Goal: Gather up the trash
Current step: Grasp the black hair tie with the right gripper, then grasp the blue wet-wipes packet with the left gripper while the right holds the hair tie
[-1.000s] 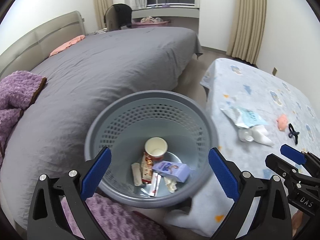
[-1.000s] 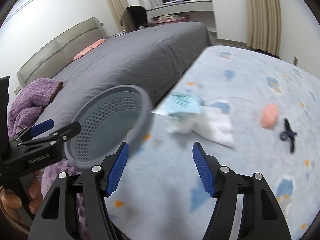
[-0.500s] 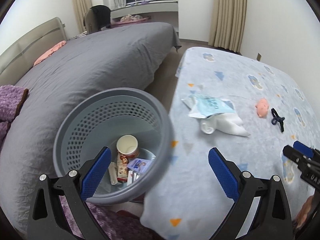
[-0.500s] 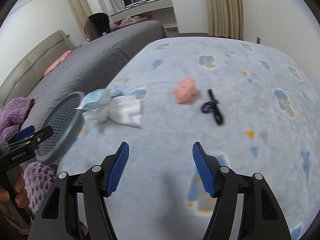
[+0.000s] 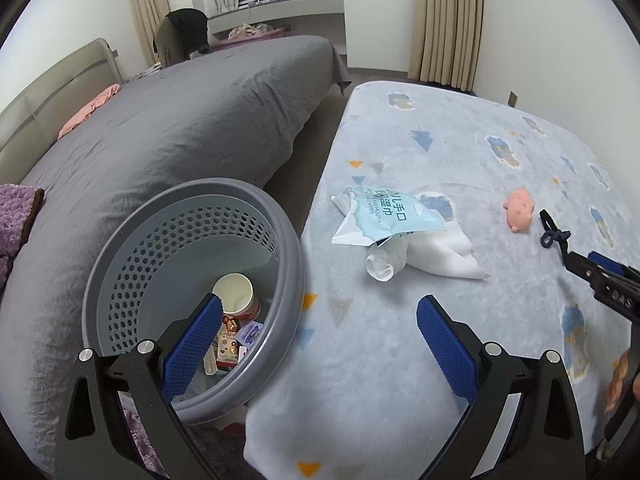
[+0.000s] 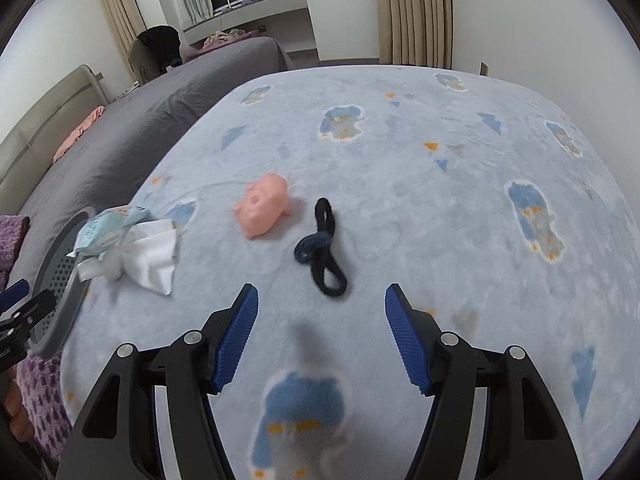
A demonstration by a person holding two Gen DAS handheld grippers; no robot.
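Observation:
A grey perforated trash basket [image 5: 120,264] stands beside the blue blanket and holds a paper cup [image 5: 234,294] and small wrappers. A wet-wipe packet [image 5: 384,216] lies on a crumpled white tissue [image 5: 432,258] on the blanket; both show in the right wrist view, packet [image 6: 106,230], tissue [image 6: 154,258]. My left gripper [image 5: 318,336] is open and empty, straddling the basket's rim. My right gripper [image 6: 320,332] is open and empty above the blanket, just short of a dark hair tie [image 6: 322,252]. A pink pig toy [image 6: 264,210] lies left of the tie.
The blue patterned blanket [image 6: 440,184] covers a bed on the right. A bed with a grey cover [image 5: 180,132] lies to the left, with a purple throw [image 5: 16,216] at its near end. Curtains [image 5: 448,20] and a window sill are at the back.
Both grippers swung right. The basket slid to the left of the left view; the packet and tissue came nearer its middle. The right view moved off the basket onto the pig and hair tie.

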